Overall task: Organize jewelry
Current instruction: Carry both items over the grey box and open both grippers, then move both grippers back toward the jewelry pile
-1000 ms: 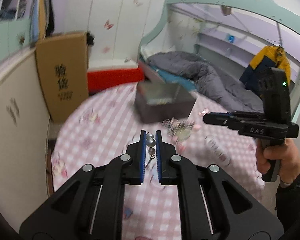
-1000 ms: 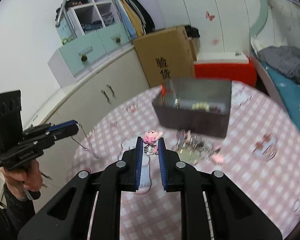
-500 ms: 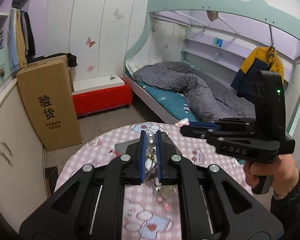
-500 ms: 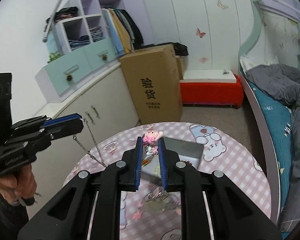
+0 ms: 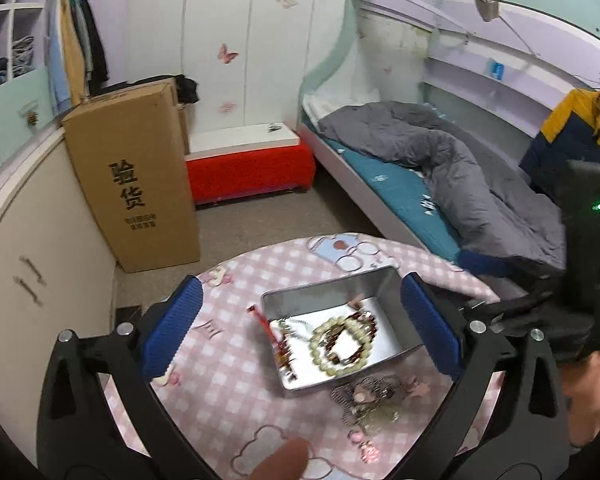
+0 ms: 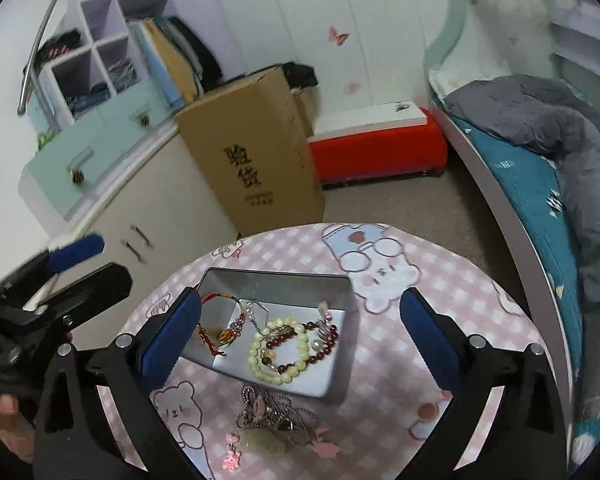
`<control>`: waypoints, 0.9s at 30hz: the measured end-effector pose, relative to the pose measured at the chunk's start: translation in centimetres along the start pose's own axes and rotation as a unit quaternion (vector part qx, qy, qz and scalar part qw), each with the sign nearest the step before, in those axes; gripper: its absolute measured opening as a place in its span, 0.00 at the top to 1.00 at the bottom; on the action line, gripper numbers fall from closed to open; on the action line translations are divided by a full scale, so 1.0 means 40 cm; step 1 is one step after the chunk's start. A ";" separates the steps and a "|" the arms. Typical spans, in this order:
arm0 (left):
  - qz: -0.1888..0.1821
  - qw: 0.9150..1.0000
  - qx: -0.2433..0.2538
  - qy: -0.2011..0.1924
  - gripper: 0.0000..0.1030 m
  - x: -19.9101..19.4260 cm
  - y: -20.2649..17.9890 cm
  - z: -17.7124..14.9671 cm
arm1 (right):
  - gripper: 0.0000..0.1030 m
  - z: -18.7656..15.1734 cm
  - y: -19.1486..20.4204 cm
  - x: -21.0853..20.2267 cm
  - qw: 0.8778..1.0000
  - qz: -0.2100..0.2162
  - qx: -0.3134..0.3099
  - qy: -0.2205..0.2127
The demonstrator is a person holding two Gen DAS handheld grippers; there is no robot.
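Note:
A grey metal tin (image 5: 396,304) (image 6: 340,364) stands on the round pink checked table. It holds a cream bead bracelet (image 5: 332,344) (image 6: 276,356), a dark red bead bracelet (image 6: 324,344), a red cord bracelet (image 6: 212,332) and a silver chain. A loose heap of chains and pendants (image 5: 368,400) (image 6: 276,416) lies on the cloth in front of the tin. My left gripper (image 5: 300,332) is open and empty above the tin. My right gripper (image 6: 300,336) is open and empty above it too. The left gripper also shows at the left edge of the right wrist view (image 6: 60,276).
The table (image 5: 228,384) (image 6: 440,280) drops off to the floor beyond the tin. A tall cardboard box (image 5: 136,184) (image 6: 256,160) leans on cream cabinets at left. A red bench (image 5: 248,168) and a bed (image 5: 440,172) stand behind.
Both grippers have opened wide. The left one let go of its silver bead chain, the right one its pink charm. Both views now look down on the tin from above.

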State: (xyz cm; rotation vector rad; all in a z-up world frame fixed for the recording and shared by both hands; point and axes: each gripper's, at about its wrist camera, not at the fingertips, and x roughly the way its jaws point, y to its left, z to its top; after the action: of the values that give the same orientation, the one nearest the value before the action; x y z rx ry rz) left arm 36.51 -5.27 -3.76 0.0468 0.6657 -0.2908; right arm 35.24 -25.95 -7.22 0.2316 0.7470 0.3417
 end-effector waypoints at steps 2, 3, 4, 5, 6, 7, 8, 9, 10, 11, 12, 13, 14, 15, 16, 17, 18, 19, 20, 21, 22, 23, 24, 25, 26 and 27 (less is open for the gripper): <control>0.016 1.000 0.001 -0.011 0.06 -0.022 0.006 -0.017 | 0.07 -0.011 -0.015 -0.039 1.000 -0.007 0.010 -0.019; 0.020 1.000 -0.001 -0.016 0.06 -0.038 0.010 -0.028 | 0.07 -0.012 -0.019 -0.053 1.000 -0.009 0.012 -0.026; 0.021 1.000 -0.003 -0.020 0.06 -0.052 0.011 -0.035 | 0.07 -0.017 -0.023 -0.073 0.999 -0.011 0.012 -0.032; 0.022 0.999 -0.005 -0.027 0.06 -0.071 0.014 -0.046 | 0.07 -0.023 -0.025 -0.092 0.999 -0.014 0.013 -0.038; 0.022 0.999 -0.007 -0.031 0.06 -0.083 0.016 -0.051 | 0.07 -0.026 -0.025 -0.115 0.999 -0.018 0.013 -0.045; 0.022 0.999 -0.011 -0.037 0.06 -0.105 0.020 -0.063 | 0.07 -0.032 -0.026 -0.139 0.998 -0.019 0.012 -0.052; 0.021 0.999 -0.013 -0.043 0.06 -0.126 0.024 -0.075 | 0.07 -0.032 -0.025 -0.147 0.998 -0.020 0.011 -0.054; 0.020 0.999 -0.015 -0.047 0.06 -0.140 0.028 -0.084 | 0.07 -0.036 -0.024 -0.166 0.998 -0.022 0.010 -0.058; 0.020 0.998 -0.018 -0.053 0.06 -0.162 0.028 -0.095 | 0.07 -0.037 -0.020 -0.180 0.998 -0.024 0.009 -0.063; 0.020 0.998 -0.020 -0.058 0.06 -0.180 0.028 -0.103 | 0.07 -0.042 -0.018 -0.203 0.997 -0.025 0.008 -0.069; 0.018 0.997 -0.022 -0.065 0.06 -0.203 0.028 -0.116 | 0.07 -0.046 -0.014 -0.216 0.997 -0.025 0.007 -0.072; 0.018 0.997 -0.023 -0.070 0.06 -0.223 0.023 -0.125 | 0.07 -0.053 -0.009 -0.234 0.997 -0.025 0.006 -0.077; 0.019 0.997 -0.024 -0.073 0.06 -0.238 0.019 -0.133 | 0.07 -0.060 -0.003 -0.253 0.996 -0.026 0.003 -0.081; 0.021 0.996 -0.024 -0.079 0.06 -0.260 0.015 -0.145 | 0.07 -0.061 0.001 -0.264 0.996 -0.027 0.001 -0.084; 0.020 0.996 -0.023 -0.082 0.06 -0.273 0.011 -0.152 | 0.07 -0.070 0.008 -0.282 0.996 -0.027 -0.003 -0.090; 0.020 0.996 -0.023 -0.086 0.06 -0.294 0.006 -0.162 | 0.07 -0.080 0.014 -0.300 0.995 -0.027 -0.006 -0.095; 0.020 0.995 -0.025 -0.091 0.06 -0.309 0.003 -0.169 | 0.07 -0.089 0.020 -0.312 0.995 -0.028 -0.009 -0.098; 0.020 0.995 -0.026 -0.094 0.06 -0.321 -0.001 -0.178 | 0.07 -0.096 0.026 -0.324 0.994 -0.028 -0.012 -0.102; 0.020 0.995 -0.026 -0.097 0.06 -0.334 -0.005 -0.187 | 0.07 -0.110 0.032 -0.343 0.994 -0.030 -0.016 -0.107; 0.019 0.994 -0.026 -0.100 0.06 -0.346 -0.009 -0.197 | 0.07 -0.120 0.036 -0.357 0.993 -0.031 -0.019 -0.110; 0.019 0.994 -0.027 -0.102 0.06 -0.358 -0.013 -0.206 | 0.07 -0.131 0.039 -0.370 0.993 -0.031 -0.020 -0.114; 0.018 0.994 -0.028 -0.104 0.06 -0.368 -0.017 -0.217 | 0.07 -0.144 0.042 -0.380 0.992 -0.032 -0.022 -0.116; 0.017 0.994 -0.030 -0.105 0.06 -0.373 -0.021 -0.223 | 0.07 -0.164 0.044 -0.396 0.992 -0.034 -0.023 -0.120; 0.013 0.994 -0.033 -0.106 0.06 -0.381 -0.024 -0.234 | 0.07 -0.175 0.044 -0.403 0.992 -0.036 -0.023 -0.123; 0.010 0.993 -0.038 -0.108 0.06 -0.388 -0.027 -0.246 | 0.07 -0.189 0.045 -0.413 0.991 -0.039 -0.022 -0.125; 0.006 0.993 -0.042 -0.110 0.06 -0.393 -0.030 -0.257 | 0.07 -0.208 0.045 -0.426 0.991 -0.040 -0.020 -0.129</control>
State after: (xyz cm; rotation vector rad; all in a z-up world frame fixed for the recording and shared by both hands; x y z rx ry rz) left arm 18.22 -1.09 -2.13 -0.0620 0.4586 -0.2520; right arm 17.41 -30.11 -1.97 0.2033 0.4930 0.2438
